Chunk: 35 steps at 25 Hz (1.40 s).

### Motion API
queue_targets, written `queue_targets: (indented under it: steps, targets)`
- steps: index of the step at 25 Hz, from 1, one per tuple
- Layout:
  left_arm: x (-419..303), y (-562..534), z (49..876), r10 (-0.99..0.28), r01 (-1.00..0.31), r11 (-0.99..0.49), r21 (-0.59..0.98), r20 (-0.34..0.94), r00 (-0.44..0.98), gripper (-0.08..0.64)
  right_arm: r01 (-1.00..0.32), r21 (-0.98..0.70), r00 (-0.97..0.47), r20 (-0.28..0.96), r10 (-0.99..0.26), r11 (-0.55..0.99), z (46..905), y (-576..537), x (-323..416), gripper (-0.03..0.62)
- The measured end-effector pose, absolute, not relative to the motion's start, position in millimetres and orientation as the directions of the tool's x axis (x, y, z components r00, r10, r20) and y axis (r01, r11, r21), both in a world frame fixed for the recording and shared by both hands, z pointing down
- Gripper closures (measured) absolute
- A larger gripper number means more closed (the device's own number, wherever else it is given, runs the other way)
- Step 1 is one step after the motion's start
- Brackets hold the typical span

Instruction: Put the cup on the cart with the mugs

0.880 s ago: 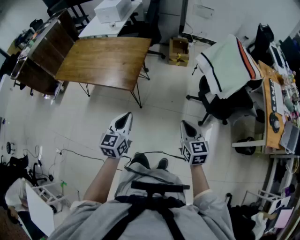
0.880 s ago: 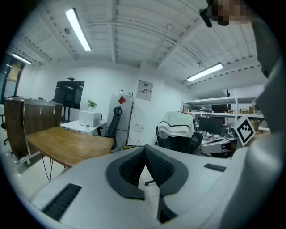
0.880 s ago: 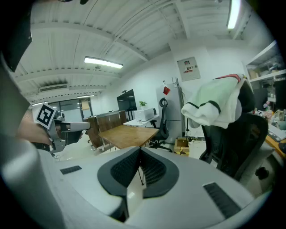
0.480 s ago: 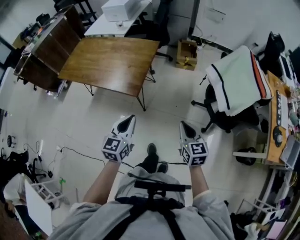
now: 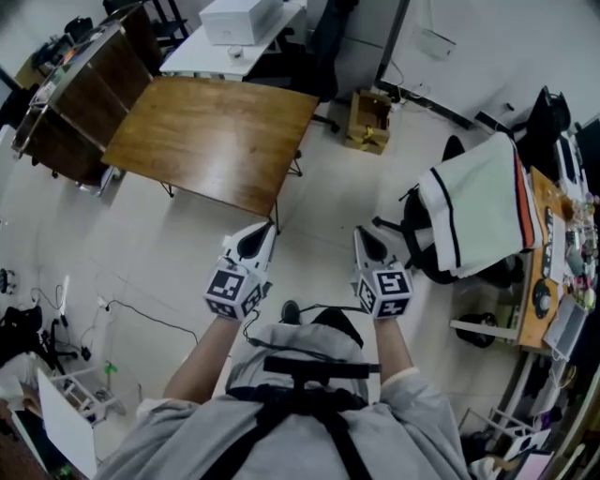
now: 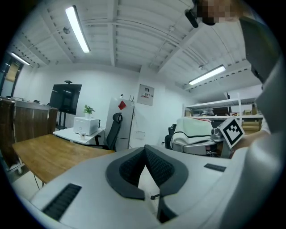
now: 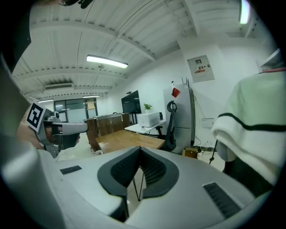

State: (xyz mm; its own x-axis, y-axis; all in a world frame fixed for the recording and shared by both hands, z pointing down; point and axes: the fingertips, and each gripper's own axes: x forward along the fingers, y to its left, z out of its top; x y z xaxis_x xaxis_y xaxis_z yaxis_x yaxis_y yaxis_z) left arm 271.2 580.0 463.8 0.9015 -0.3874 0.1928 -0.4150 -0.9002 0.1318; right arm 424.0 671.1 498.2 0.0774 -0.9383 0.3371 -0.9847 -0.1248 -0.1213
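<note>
Currently the left gripper (image 5: pixel 256 238) and the right gripper (image 5: pixel 365 240) are hanging side by side in front of the person, pointing slightly downward over the pale floor (image 5: pixel 159 248). Each is holding its jaws pressed together with nothing between them. A wooden table (image 5: pixel 211 131) is standing just ahead of the left gripper, and an office chair (image 5: pixel 469 211) draped in white cloth is sitting to the right of the right gripper. Far ahead of the left gripper, a small object (image 5: pixel 234 53) is standing beside a white box (image 5: pixel 242 17); it is too small to tell whether it is the cup.
</note>
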Motion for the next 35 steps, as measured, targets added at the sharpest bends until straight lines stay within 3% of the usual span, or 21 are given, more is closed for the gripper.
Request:
queue_targets:
  steps: [17,24,35]
  targets:
    - [367.9,476.2,465.9,-0.593,-0.627,-0.767,0.140,0.220,0.775,0.556,-0.982,-0.159,-0.143,0.303,-0.942,0.098,484.9,526.5,534.6,0.583]
    - [393.9,442.1,457.1,-0.627,-0.662,-0.740,0.120,0.235,0.743,0.556,-0.970,-0.186,-0.204,0.266,-0.942,0.158,475.7,464.6,552.9,0.583]
    - [423.3,341.5,456.0,-0.623,-0.649,-0.746,0.152,0.187,0.760,0.555,-0.973,-0.188,-0.182,0.268,-0.946,0.134,476.4,348.1,576.8,0.583]
